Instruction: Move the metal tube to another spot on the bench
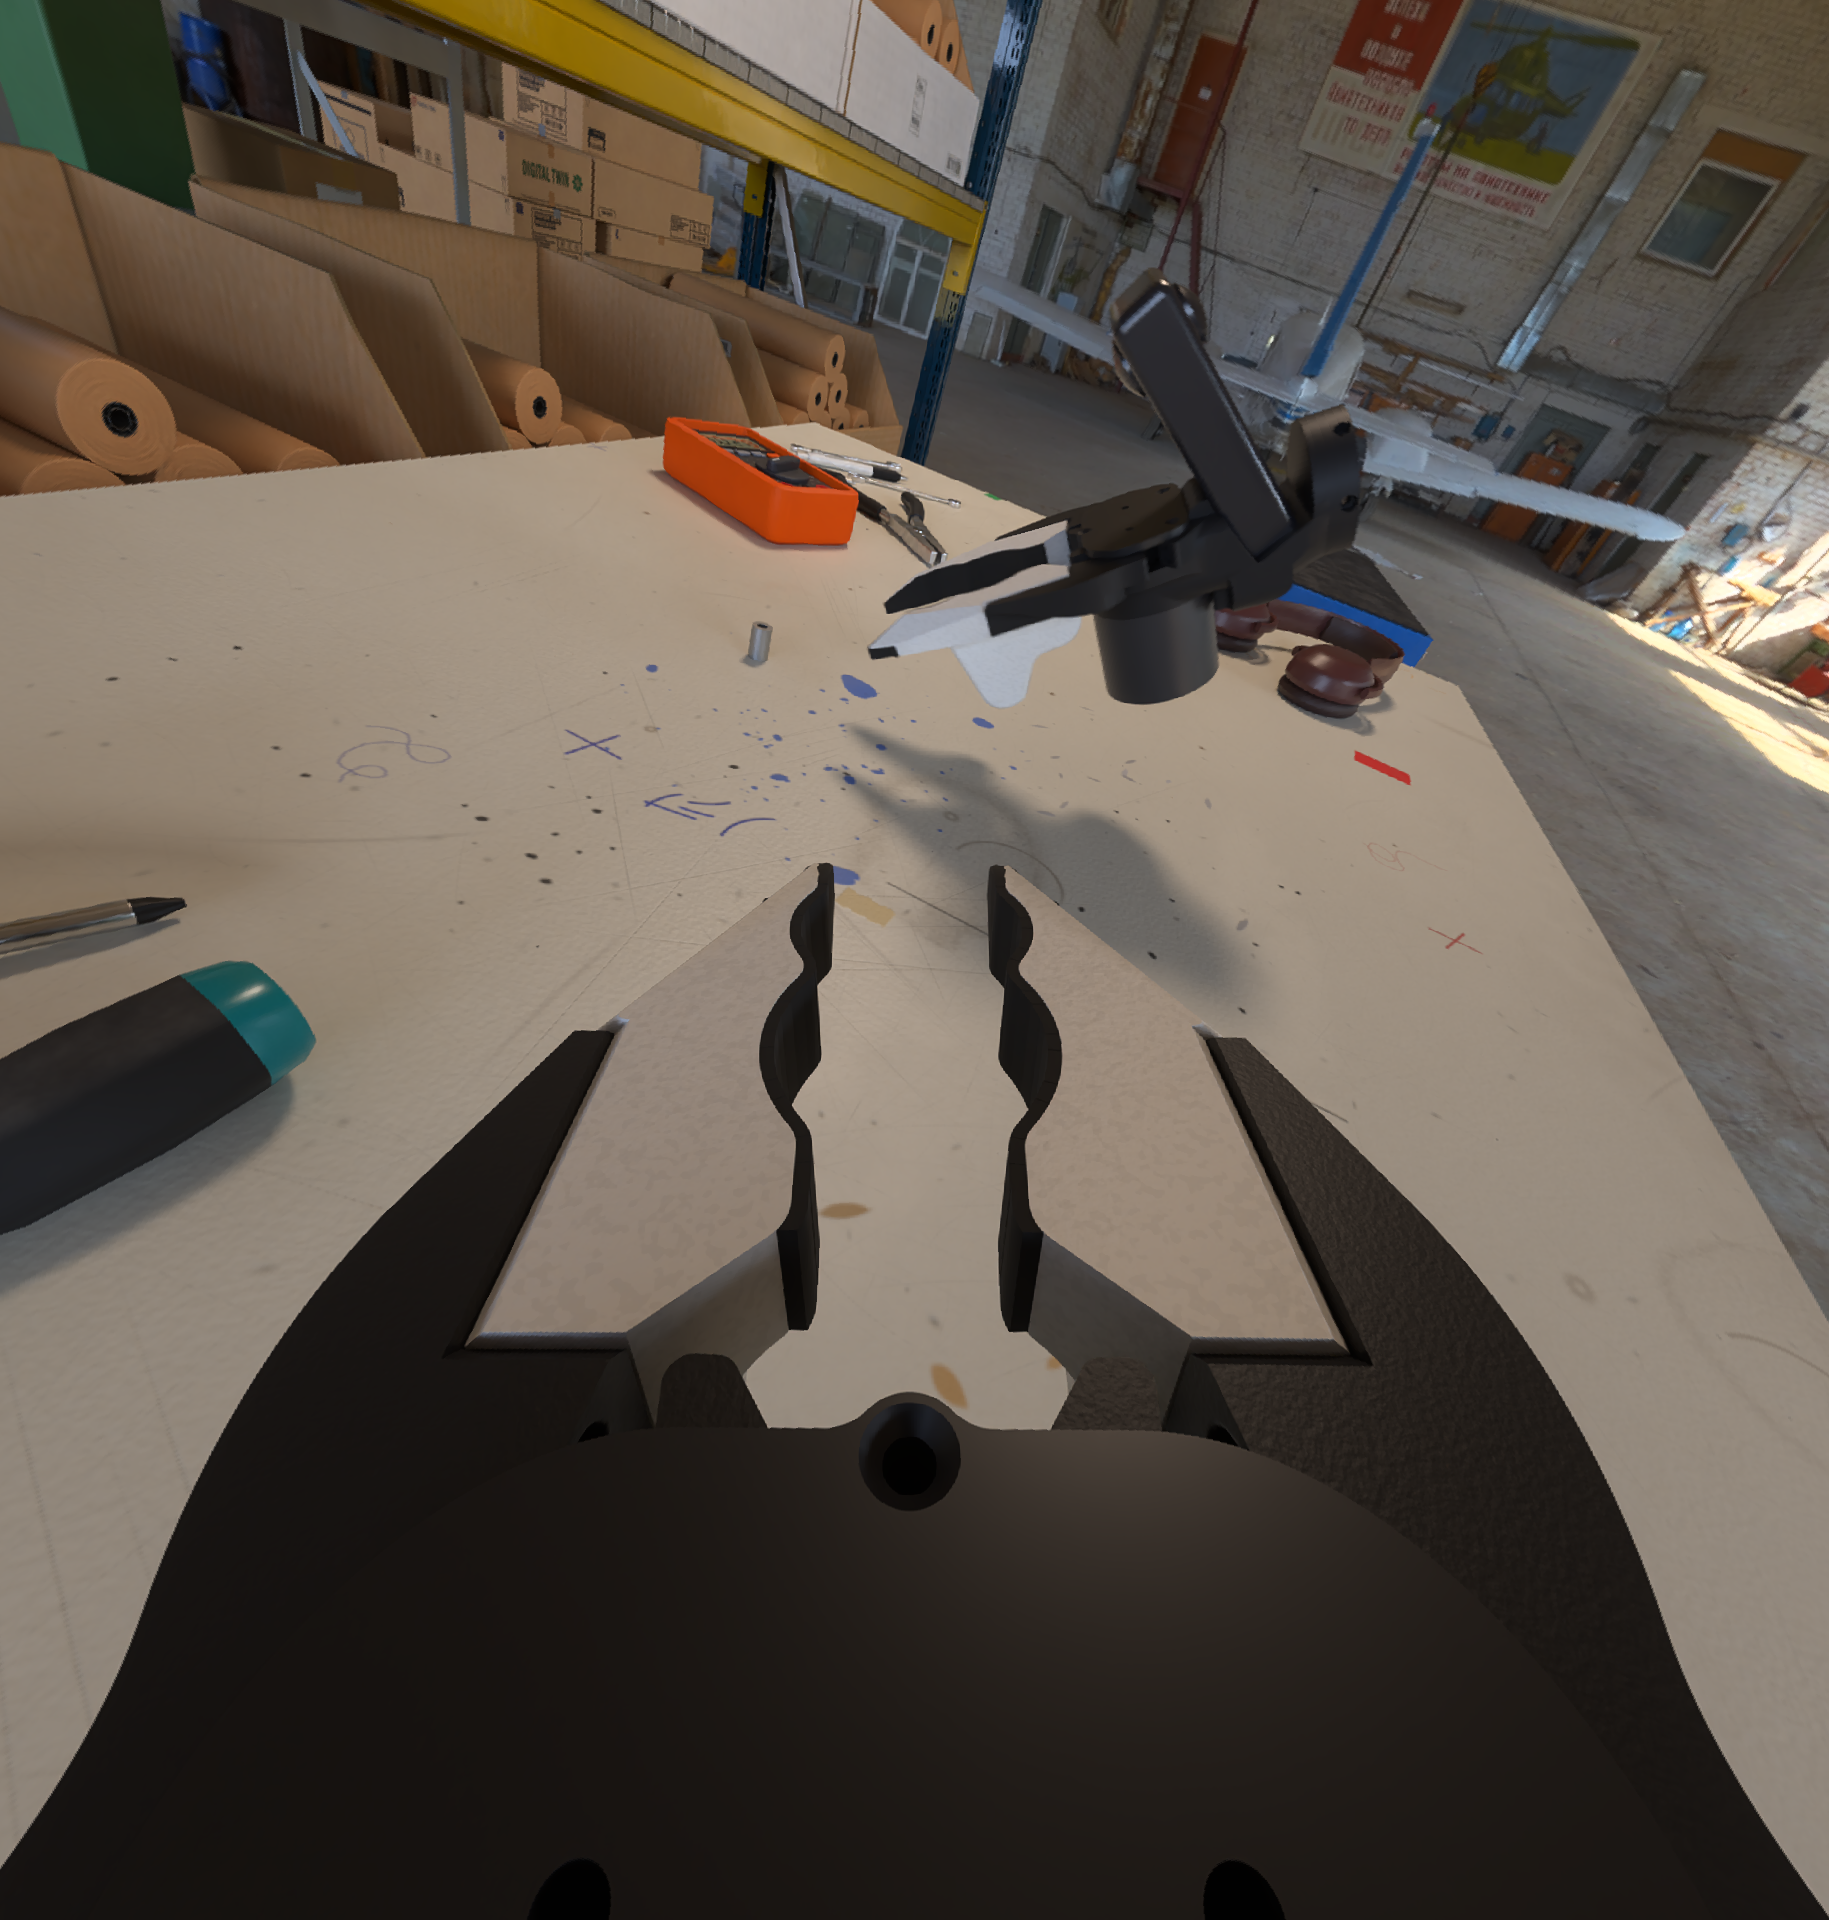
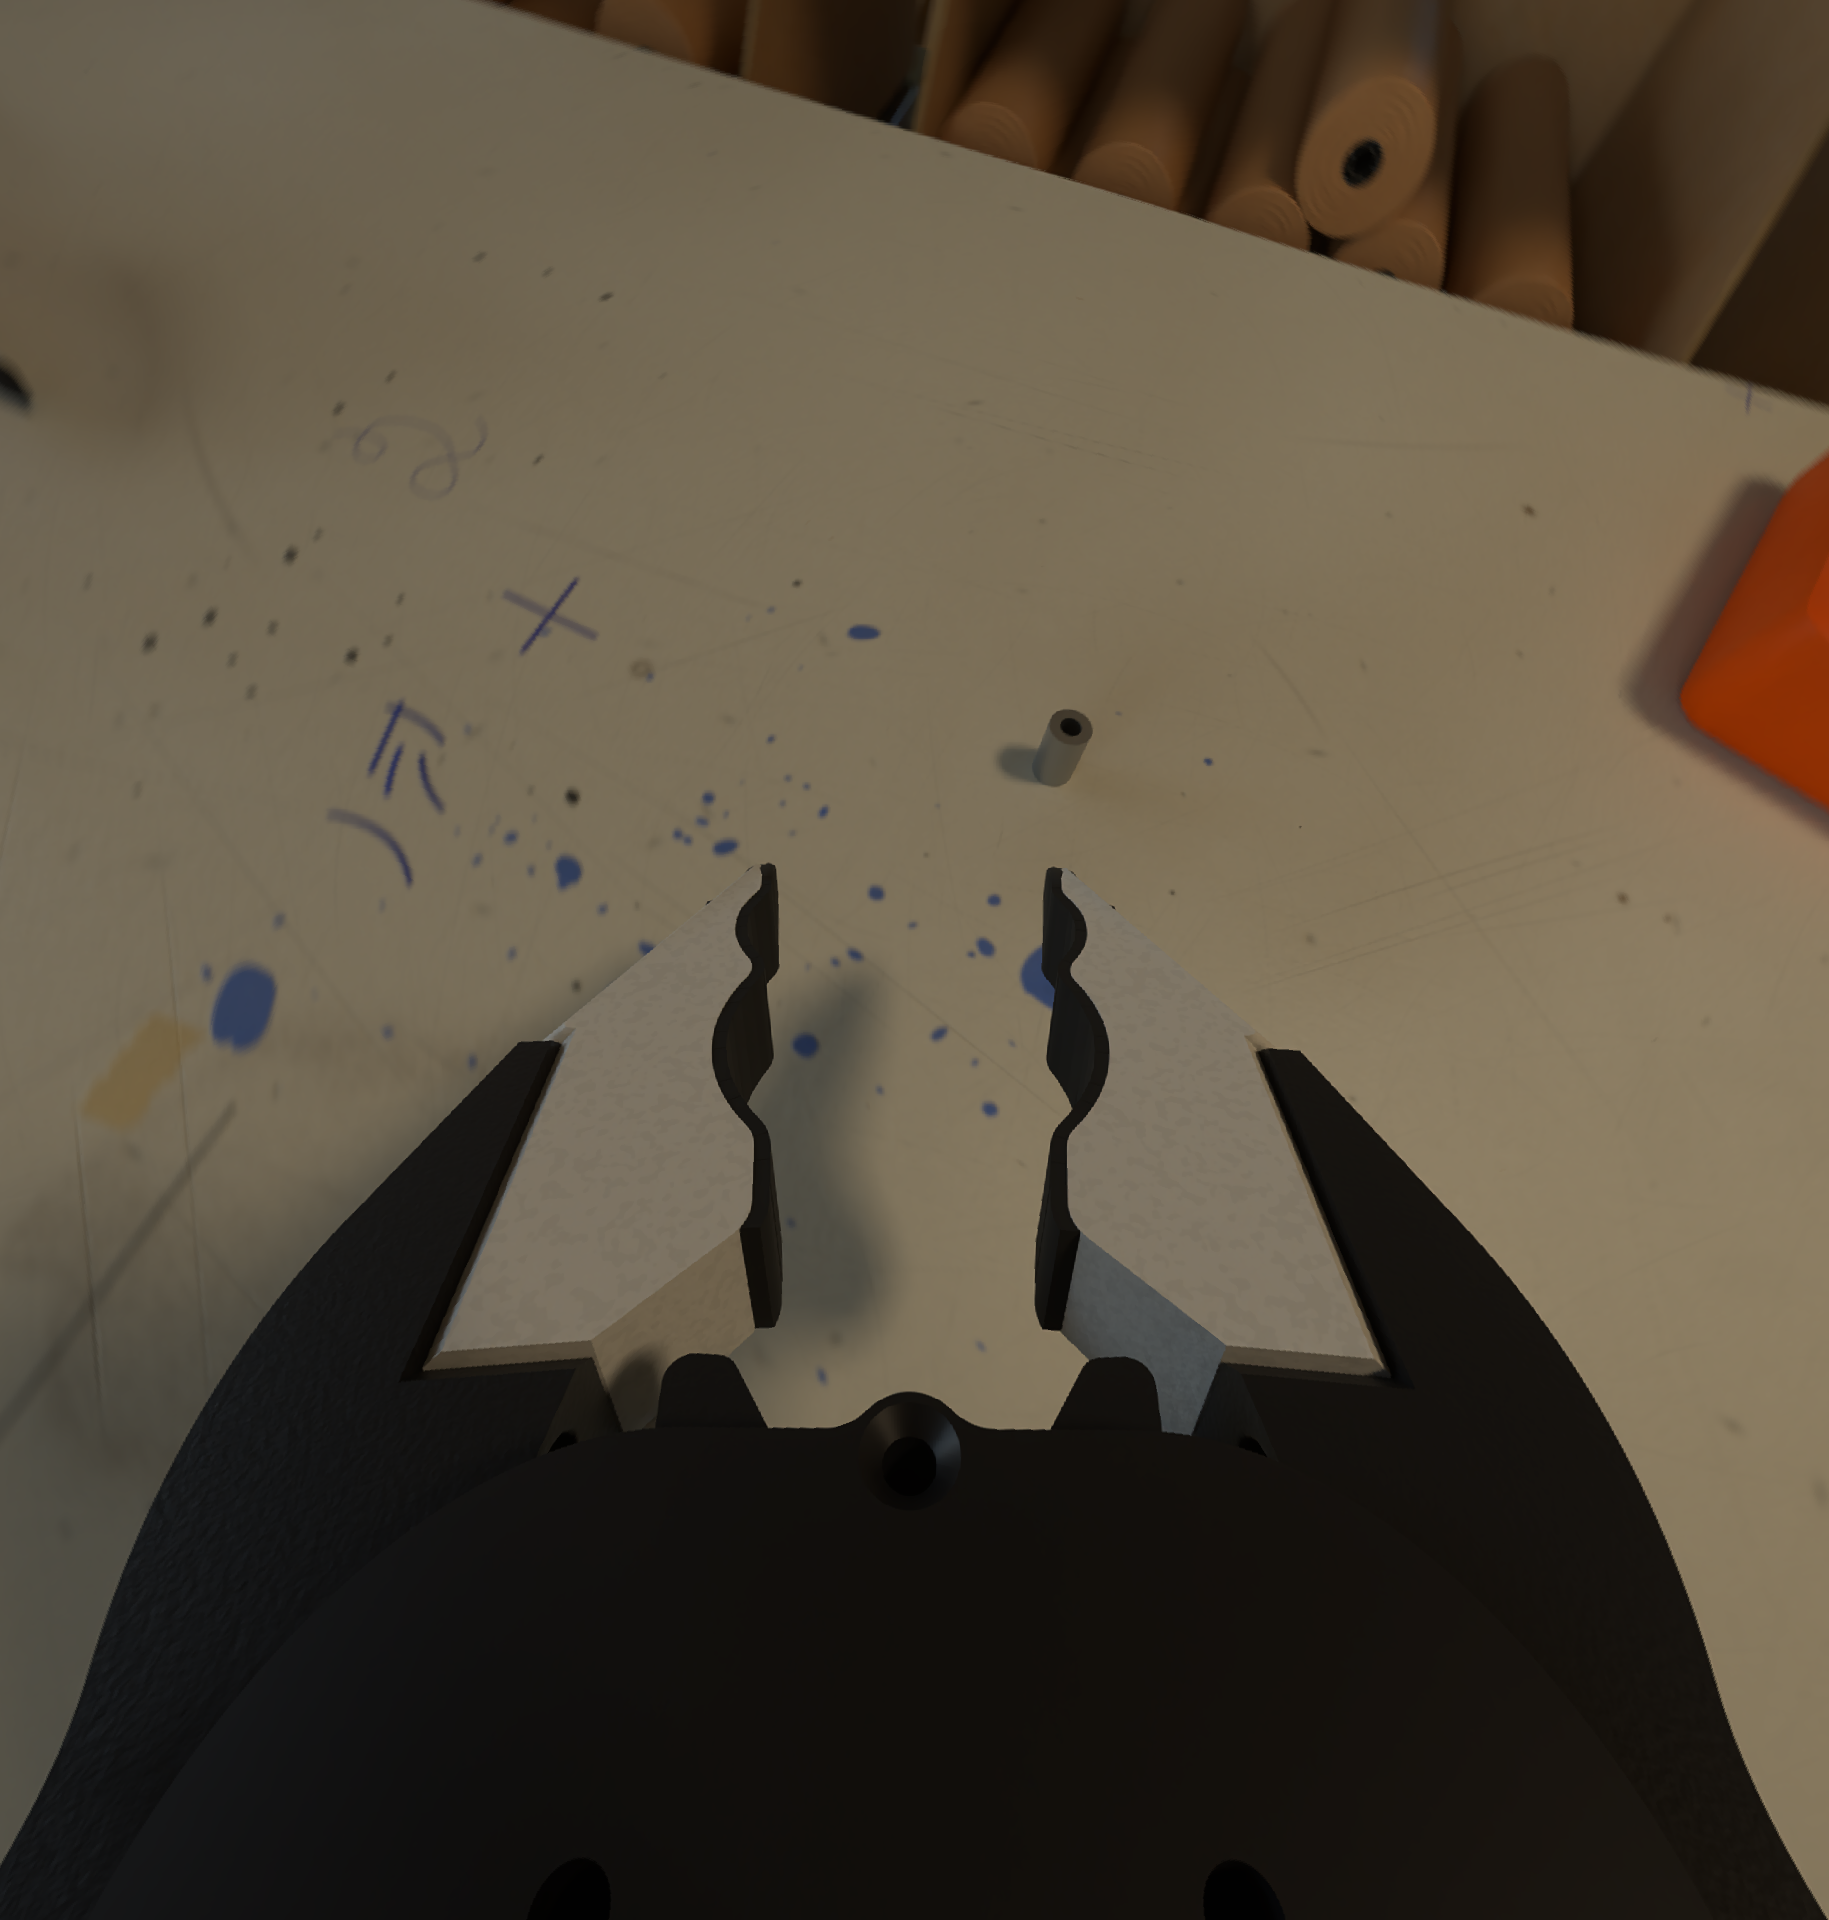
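The metal tube (image 2: 1063, 746) is standing upright on the bench (image 2: 993, 416), left of the orange multimeter (image 2: 1793, 675). The right gripper (image 2: 910, 883) is hovering nearby with jaws wide and empty. The left gripper (image 1: 910, 883) is likewise gaping, holding nothing.
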You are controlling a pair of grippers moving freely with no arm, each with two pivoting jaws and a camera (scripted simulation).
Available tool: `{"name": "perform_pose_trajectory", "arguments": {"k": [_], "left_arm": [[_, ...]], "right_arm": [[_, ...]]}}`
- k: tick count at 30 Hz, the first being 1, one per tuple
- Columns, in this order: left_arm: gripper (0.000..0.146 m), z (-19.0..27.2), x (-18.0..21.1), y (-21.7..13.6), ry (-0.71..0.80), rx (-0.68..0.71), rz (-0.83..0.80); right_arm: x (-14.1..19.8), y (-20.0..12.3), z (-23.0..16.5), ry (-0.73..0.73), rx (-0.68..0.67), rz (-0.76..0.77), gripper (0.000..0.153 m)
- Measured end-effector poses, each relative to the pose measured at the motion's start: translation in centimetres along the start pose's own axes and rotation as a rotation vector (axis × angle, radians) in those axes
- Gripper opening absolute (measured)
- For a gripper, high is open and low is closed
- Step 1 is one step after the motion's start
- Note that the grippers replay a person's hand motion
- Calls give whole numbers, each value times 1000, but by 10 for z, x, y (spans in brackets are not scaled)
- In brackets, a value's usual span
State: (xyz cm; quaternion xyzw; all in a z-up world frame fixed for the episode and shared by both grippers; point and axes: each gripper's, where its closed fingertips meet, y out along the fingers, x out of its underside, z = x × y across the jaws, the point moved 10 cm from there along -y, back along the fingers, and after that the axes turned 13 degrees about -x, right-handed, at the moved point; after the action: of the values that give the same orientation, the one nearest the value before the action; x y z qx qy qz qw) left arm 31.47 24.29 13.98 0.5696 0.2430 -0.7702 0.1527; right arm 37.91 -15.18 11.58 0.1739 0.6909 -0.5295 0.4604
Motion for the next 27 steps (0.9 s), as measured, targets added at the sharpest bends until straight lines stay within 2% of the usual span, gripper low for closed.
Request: {"name": "perform_pose_trajectory", "arguments": {"k": [4, 6, 8, 13, 17, 22, 27], "left_arm": [[29, 1, 0, 0, -9, 11, 3], [29, 1, 0, 0, -16, 20, 8], [29, 2, -1, -1, -19, 28, 16], [30, 3, -3, -5, -33, 52, 39], [30, 6, -4, -5, -15, 62, 46], [30, 9, -4, -5, -5, 84, 45], [30, 9, -4, -4, -8, 93, 43]], "right_arm": [[-19, 26, -7, 213, 76, 47, 60], [-30, 40, -6, 257, 159, 29, 67], [-38, 53, 1, 318, 251, -3, 68], [-39, 74, 18, 373, 350, -62, 66], [-33, 85, 14, 391, 408, -59, 52], [-30, 91, 24, 365, 511, -133, 40], [-26, 96, 30, 389, 498, -157, 29]]}}
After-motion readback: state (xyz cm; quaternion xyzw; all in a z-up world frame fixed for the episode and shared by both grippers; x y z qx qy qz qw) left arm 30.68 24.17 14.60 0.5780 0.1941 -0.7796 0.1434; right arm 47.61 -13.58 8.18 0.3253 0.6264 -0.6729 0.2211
